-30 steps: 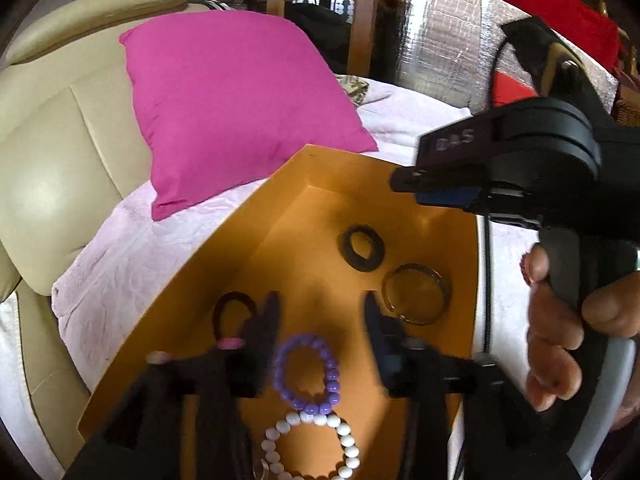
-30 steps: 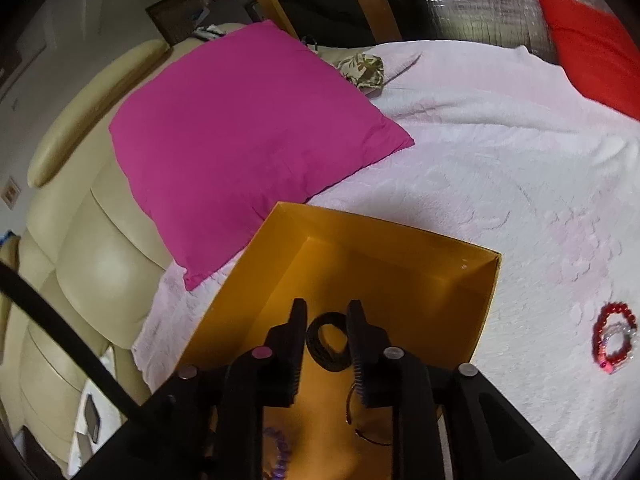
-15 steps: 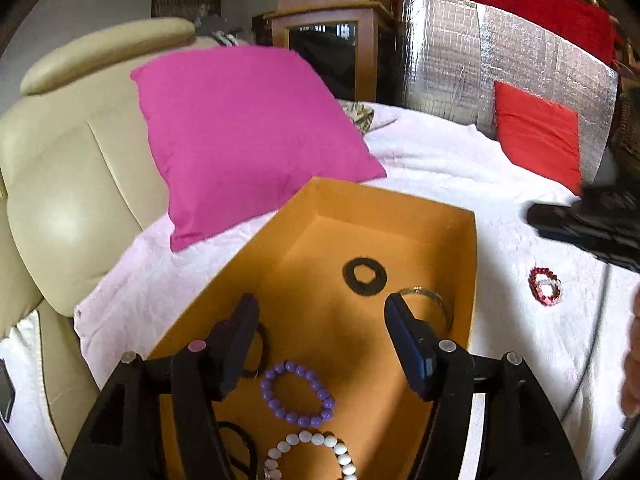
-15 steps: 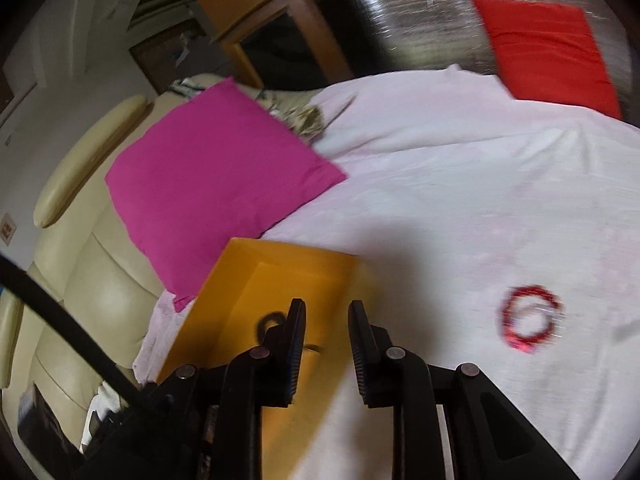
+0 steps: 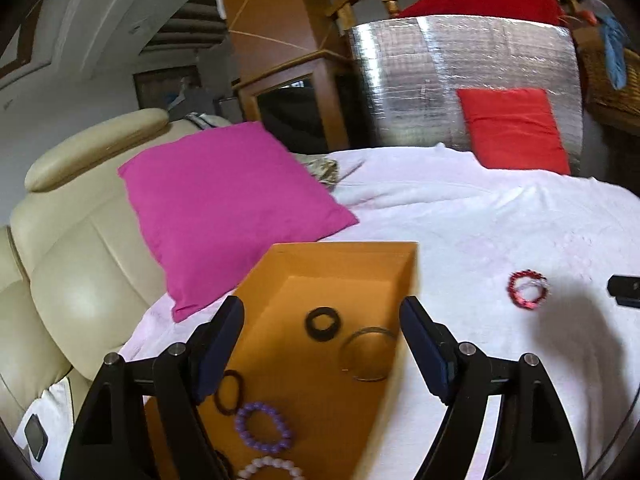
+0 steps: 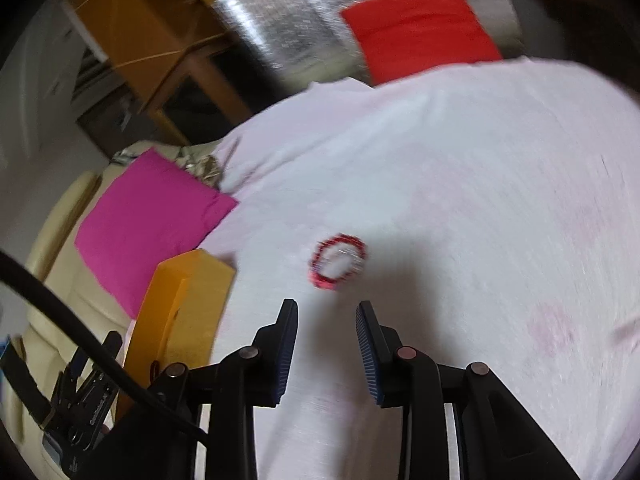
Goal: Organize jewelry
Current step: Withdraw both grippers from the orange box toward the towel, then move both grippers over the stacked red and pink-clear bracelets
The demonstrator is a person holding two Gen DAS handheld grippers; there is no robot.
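Note:
An orange box (image 5: 344,254) lies on the white bed cover and holds a black ring (image 5: 322,323), a thin metal bangle (image 5: 366,354), a dark hair tie (image 5: 229,393), a purple bead bracelet (image 5: 262,432) and a white bead bracelet (image 5: 270,470). My left gripper (image 5: 322,322) is wide open and empty above the box. A red and clear bead bracelet (image 5: 527,284) lies on the cover right of the box; it also shows in the right wrist view (image 6: 338,260). My right gripper (image 6: 327,312) is open and empty, just short of that bracelet. The box's corner (image 6: 192,292) is at its left.
A magenta pillow (image 5: 224,208) leans on a cream leather headboard (image 5: 76,264) behind the box. A red cushion (image 5: 514,130) stands against a silver foil panel (image 5: 440,76) at the back. The white cover (image 6: 480,200) stretches to the right.
My left gripper has opened wide and lifted back from the box. My right gripper has swung right from the box to the red bracelet and opened wider.

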